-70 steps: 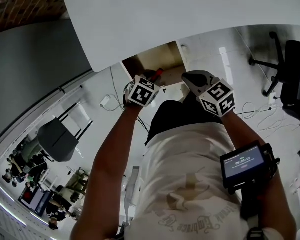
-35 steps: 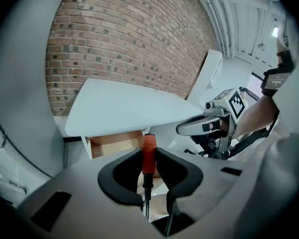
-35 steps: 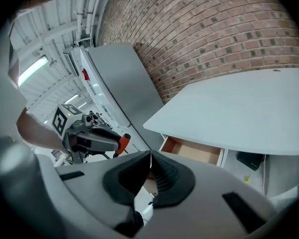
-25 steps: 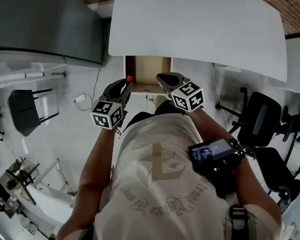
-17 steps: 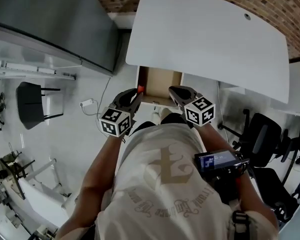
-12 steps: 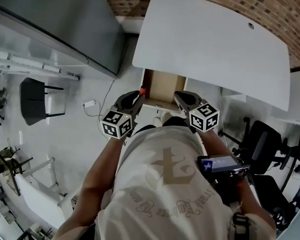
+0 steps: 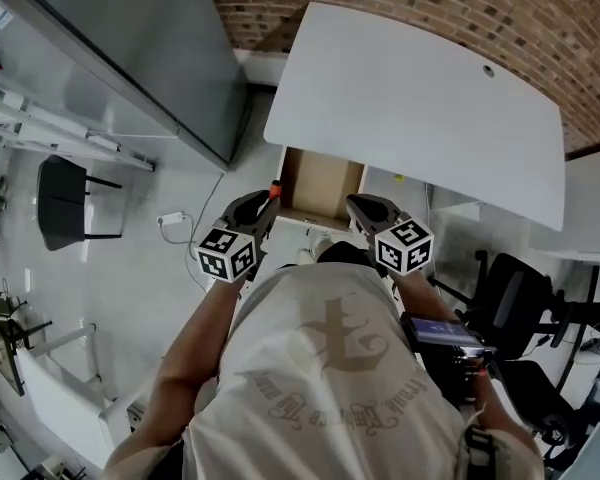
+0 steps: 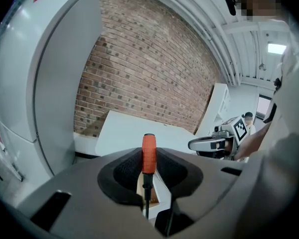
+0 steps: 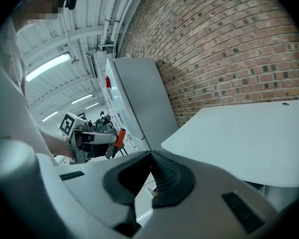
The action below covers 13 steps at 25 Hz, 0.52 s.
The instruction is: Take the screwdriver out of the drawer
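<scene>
An orange-handled screwdriver [image 8: 148, 154] stands upright between the pads of my left gripper [image 8: 148, 166], which is shut on it, handle up and dark shaft down. From the head view the orange tip [image 7: 275, 189] shows at the left gripper [image 7: 256, 206], just left of the open drawer [image 7: 322, 180] under the white table [image 7: 410, 98]. My right gripper [image 7: 364, 208] hovers at the drawer's right front corner. Its jaws [image 9: 150, 169] meet with nothing between them. In the right gripper view the left gripper [image 9: 95, 137] carries the screwdriver [image 9: 120, 137].
A grey cabinet [image 7: 150, 48] stands left of the table, with a brick wall [image 7: 430, 8] behind. A black office chair [image 7: 508, 290] is at the right. Another chair [image 7: 65, 203] and a plug with its cable [image 7: 170, 219] are on the floor at the left.
Both grippers have risen from the drawer's mouth, the left one carrying the screwdriver with it. The head camera has tipped up, so the brick wall has come into view.
</scene>
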### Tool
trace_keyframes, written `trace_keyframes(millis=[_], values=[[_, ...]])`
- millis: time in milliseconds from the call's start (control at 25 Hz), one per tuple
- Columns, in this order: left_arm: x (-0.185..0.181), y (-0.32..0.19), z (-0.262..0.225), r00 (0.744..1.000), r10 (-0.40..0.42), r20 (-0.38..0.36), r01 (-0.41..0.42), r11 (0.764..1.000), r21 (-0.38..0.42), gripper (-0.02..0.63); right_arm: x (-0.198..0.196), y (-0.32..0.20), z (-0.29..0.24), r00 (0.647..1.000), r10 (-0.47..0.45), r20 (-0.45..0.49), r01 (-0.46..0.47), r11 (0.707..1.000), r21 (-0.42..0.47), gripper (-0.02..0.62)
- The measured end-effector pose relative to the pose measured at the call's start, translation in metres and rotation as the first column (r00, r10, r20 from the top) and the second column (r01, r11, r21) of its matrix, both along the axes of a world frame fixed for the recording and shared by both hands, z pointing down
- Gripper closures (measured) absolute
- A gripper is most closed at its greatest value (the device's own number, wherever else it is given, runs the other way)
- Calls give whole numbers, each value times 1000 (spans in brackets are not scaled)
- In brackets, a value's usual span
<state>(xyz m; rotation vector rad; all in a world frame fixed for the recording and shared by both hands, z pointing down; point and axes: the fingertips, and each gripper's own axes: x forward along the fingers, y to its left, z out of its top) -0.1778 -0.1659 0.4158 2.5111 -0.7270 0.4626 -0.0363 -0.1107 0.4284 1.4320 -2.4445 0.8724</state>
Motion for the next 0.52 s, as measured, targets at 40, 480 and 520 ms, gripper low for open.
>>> trace_keyframes(millis=[40,480,520], values=[[0,1,-1,1000,1,-2,-1,1000,2,508,0,1,-1,1000,4,-1,-4,1000,1,572],[3,9,6,1000,26,-12,-26,1000,10,508,2,9,3,999,36,-11,-36,999,12,572],[3,9,8,1000,24,-11,-24,1000,7,508,3,8,4,999,39,-12,-39,999,14,572]])
